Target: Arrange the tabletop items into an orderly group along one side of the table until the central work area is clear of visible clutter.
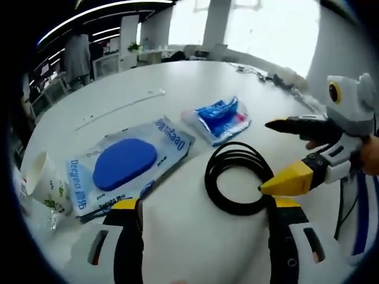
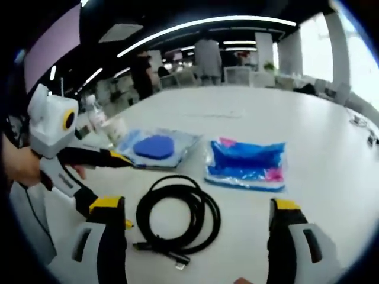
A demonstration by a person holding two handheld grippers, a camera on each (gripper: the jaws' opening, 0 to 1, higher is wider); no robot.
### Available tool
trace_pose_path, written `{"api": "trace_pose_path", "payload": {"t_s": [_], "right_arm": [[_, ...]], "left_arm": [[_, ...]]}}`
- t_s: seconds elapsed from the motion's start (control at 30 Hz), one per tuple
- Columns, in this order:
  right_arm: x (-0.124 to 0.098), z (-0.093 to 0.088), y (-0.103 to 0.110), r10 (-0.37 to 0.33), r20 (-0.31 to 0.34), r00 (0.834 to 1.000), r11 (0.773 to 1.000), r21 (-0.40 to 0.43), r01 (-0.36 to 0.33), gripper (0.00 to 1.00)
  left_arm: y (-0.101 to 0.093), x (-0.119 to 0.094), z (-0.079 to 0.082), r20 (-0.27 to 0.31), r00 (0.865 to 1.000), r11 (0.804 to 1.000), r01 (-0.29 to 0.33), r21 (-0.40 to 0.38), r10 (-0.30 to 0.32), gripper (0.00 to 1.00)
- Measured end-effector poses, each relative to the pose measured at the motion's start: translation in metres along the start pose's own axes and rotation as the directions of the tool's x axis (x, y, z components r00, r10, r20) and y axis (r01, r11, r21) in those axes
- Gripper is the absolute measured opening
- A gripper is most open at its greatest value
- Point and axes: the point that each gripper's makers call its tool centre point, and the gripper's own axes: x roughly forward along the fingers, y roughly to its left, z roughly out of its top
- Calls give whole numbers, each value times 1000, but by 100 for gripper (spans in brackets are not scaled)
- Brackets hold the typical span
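1. My left gripper [image 1: 201,236] and right gripper [image 2: 198,236] both hang with jaws spread, grasping nothing.
2. Coiled black cable [image 2: 177,219], blue-pad packet [image 2: 155,148] and blue pouch [image 2: 246,164] sit mid-table [image 2: 320,118]; I judge grouping not begun.

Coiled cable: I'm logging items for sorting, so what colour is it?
Black. The coiled cable shows best in the right gripper view, lying on the white table.

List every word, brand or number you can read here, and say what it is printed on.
"Deepgo": on the clear packet with the blue oval pad, along two of its edges in the left gripper view.
Paper cup: green print, too blurred to read.
Blue and pink packet: no readable text.
Black coiled cable: no text seen.
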Motion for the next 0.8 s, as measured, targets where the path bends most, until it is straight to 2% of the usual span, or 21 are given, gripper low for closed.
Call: {"api": "trace_pose_path", "payload": {"t_s": [0.07,0.1,0.2,0.5,0.8], "right_arm": [[-5,3,1,-3,16,1000,1000,-30,3,100],[-6,6,0,-6,29,1000,1000,-25,7,100],[-9,9,-1,-9,39,999,1000,-26,10,100],[-15,12,8,10,42,999,999,-47,-8,100],[-26,26,16,13,74,997,998,-64,-8,100]], "left_arm": [[5,-6,5,37,999,998,-13,-62,16,94],[9,-9,4,28,999,997,-22,-73,24,95],[11,-18,7,62,998,995,-2,-95,8,99],[25,-43,11,110,993,995,-19,-102,30,100],[34,-64,11,138,989,994,-41,-103,55,100]]}}
